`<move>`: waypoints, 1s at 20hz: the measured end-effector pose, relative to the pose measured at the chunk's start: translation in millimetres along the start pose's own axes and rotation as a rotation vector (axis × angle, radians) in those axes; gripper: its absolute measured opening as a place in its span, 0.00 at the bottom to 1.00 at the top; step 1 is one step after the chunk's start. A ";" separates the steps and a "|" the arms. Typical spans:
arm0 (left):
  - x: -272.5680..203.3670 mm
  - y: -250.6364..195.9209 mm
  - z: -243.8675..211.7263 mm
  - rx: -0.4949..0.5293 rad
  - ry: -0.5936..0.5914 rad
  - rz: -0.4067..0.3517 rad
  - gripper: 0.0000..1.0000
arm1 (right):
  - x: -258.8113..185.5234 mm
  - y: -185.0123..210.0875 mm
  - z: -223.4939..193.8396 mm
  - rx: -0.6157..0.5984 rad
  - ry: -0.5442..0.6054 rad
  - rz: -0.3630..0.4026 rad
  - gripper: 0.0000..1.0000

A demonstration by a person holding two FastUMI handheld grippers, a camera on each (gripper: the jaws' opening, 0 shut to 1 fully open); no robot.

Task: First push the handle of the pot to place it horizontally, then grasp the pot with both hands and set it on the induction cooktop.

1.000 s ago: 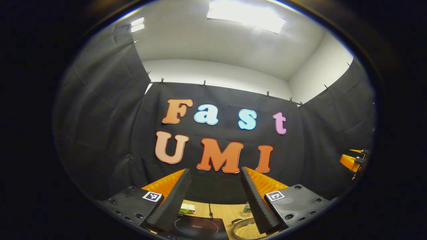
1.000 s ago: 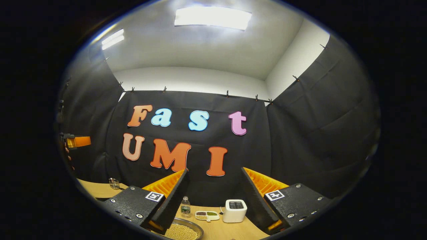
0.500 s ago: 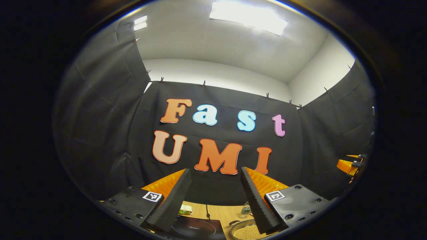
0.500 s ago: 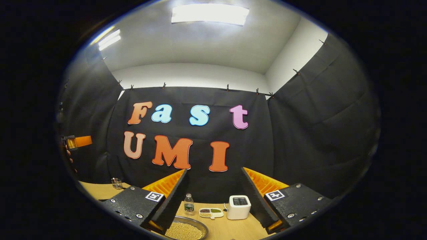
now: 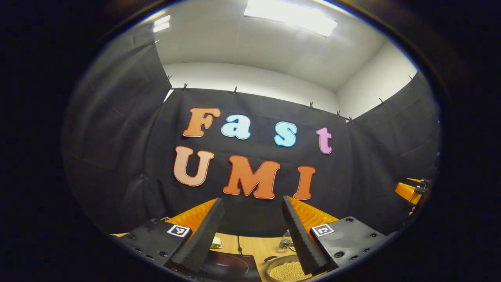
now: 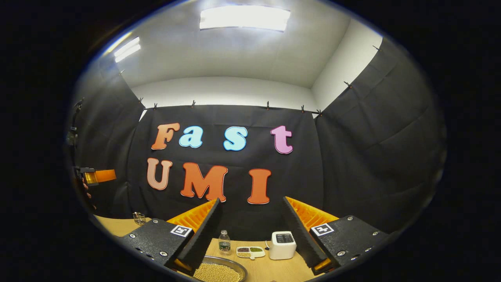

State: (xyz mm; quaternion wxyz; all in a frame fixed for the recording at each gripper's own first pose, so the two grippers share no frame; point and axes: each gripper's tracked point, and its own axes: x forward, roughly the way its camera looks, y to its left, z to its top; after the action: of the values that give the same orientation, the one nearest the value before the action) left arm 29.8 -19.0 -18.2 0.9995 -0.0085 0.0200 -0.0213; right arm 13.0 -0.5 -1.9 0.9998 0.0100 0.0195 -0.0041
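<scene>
A metal pot (image 5: 287, 270) full of yellow beans sits on the wooden table, low between my left gripper's fingers. Its small dark handle (image 5: 271, 258) points toward the black induction cooktop (image 5: 231, 268), which lies just left of it. My left gripper (image 5: 252, 200) is held high above the table, open, with nothing between its fingers. The right gripper view has the pot (image 6: 217, 272) at its bottom edge. My right gripper (image 6: 251, 201) is also open and empty, well above the table. Each gripper appears far off in the other's view, the right one (image 5: 411, 191) and the left one (image 6: 96, 176).
At the back of the table stand a small bottle (image 6: 224, 243), a divided dish of beans (image 6: 250, 252) and a white toaster (image 6: 282, 245). A glass jar (image 6: 139, 218) is at the far left. A green and white packet (image 5: 216, 243) lies behind the cooktop.
My left gripper has tipped down slightly, so a little more of the table and cooktop shows. The right gripper has barely shifted. Both stay open.
</scene>
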 end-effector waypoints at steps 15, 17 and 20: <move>4.3 -9.4 -21.9 0.033 0.031 0.002 0.97 | 0.4 2.9 -21.7 0.037 0.056 0.021 0.95; 4.2 -5.6 -23.2 0.033 0.033 0.008 0.97 | -0.4 7.0 -31.8 0.048 0.080 0.028 0.95; 2.0 3.1 -26.8 0.043 0.029 0.021 0.98 | -0.8 16.4 -56.4 0.052 0.153 0.042 0.95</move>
State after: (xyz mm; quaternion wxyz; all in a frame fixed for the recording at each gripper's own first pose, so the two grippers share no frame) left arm 30.9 -16.4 -45.1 0.9993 0.0133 0.0342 -0.0114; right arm 10.2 17.1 -57.9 0.9946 0.0366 0.0953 0.0169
